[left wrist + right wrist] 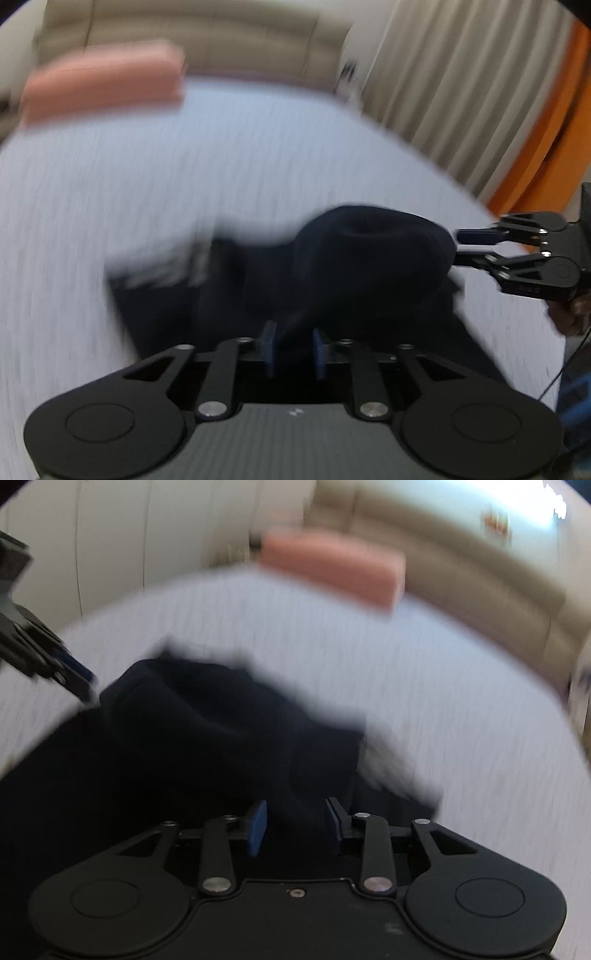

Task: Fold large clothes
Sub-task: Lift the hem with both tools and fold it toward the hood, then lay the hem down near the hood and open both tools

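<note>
Roughly, I have a pale striped bed (110,177) filling both views, with a dark navy garment (332,266) bunched on it, just ahead of both tools. From my left gripper (293,350) the heap sits at 12 o'clock, rising into a rounded hump toward 1 o'clock. From my right gripper (295,823) the cloth runs from 12 round to 10 o'clock, so the bulk lies between the two tools, long axis roughly across from one to the other. I judge neither hand clearly nearer; both are right at the near edge.

Left jaws stand narrowly apart, dark fabric showing in the gap, but blur hides whether the pads (269,347) press on it: I cannot tell. Right jaws are wider, pads (257,825) clear of the cloth behind them, so I read them as parted and holding nothing.

Left view shows the right tool side-on at 3 o'clock, its tips just beside the hump. Right view shows the left tool only as a blurred corner at 9 o'clock. A pink pillow (332,568) lies at the far edge of the bed, well apart.
</note>
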